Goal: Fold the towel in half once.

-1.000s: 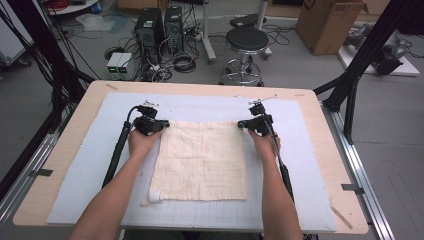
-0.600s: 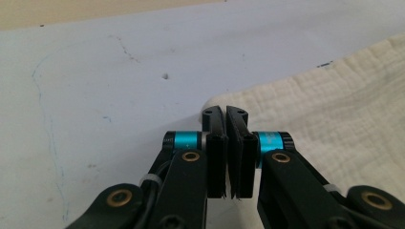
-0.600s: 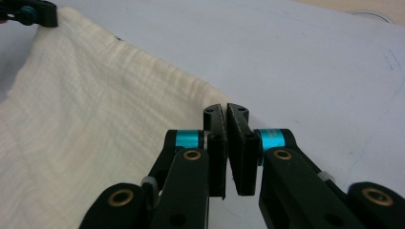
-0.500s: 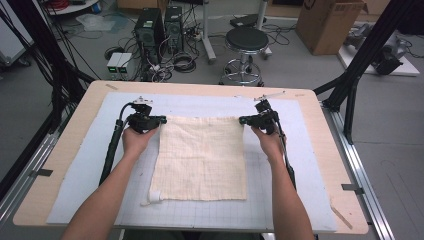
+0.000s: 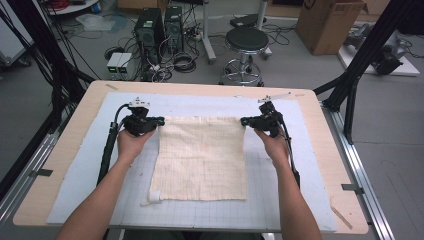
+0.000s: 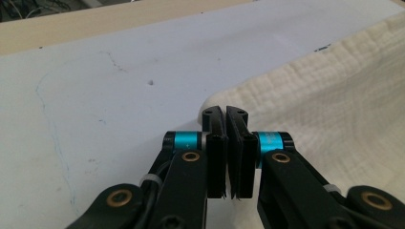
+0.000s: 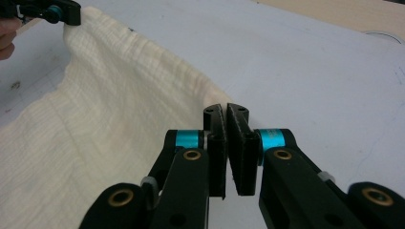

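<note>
The left gripper (image 5: 159,120) is clamped on the far left corner of the cream muslin cloth (image 5: 202,157); the cloth lies on the pale blue mat (image 5: 85,175), long axis running from the grippers toward the person; the right gripper (image 5: 244,121) pinches the far right corner; the far edge stretches between them, each hand equally near; no containers here.

Cloth (image 5: 200,157) lies on the mat (image 5: 310,150), mid-table. Left gripper (image 5: 159,120) at cloth's far-left corner, right gripper (image 5: 244,121) at its far-right corner. Stool (image 5: 245,42) on the floor beyond the table (image 5: 65,150), behind cloth.
</note>
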The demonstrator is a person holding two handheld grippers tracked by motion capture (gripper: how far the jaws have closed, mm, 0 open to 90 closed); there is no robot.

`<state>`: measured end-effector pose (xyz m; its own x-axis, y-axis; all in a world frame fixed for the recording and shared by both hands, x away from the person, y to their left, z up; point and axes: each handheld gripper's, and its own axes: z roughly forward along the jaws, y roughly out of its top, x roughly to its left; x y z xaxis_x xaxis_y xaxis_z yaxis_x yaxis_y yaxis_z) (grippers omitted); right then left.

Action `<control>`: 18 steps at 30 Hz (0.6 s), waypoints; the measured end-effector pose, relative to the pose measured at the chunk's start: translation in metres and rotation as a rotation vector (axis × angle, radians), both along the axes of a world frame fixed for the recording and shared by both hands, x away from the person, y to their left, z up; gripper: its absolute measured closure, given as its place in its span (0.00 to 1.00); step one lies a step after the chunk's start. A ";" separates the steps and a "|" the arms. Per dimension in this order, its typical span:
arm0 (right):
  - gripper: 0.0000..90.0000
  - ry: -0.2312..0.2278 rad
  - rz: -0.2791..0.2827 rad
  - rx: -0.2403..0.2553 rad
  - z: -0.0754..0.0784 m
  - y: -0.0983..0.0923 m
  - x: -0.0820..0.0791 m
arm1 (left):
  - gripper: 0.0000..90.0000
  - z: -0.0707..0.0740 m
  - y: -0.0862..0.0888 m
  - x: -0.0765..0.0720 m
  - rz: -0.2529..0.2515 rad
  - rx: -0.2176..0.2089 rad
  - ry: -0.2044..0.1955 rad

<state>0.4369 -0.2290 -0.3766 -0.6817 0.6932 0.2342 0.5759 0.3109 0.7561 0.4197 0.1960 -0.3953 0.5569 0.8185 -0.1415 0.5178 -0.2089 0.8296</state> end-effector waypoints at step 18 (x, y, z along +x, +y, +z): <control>0.96 -0.049 0.065 0.040 0.020 -0.001 -0.031 | 0.96 0.014 0.011 -0.032 -0.035 -0.041 -0.051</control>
<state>0.4061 -0.2303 -0.3563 -0.7360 0.6380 0.2263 0.5179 0.3154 0.7952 0.3872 0.2067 -0.3811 0.5924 0.7924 -0.1456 0.4679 -0.1913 0.8628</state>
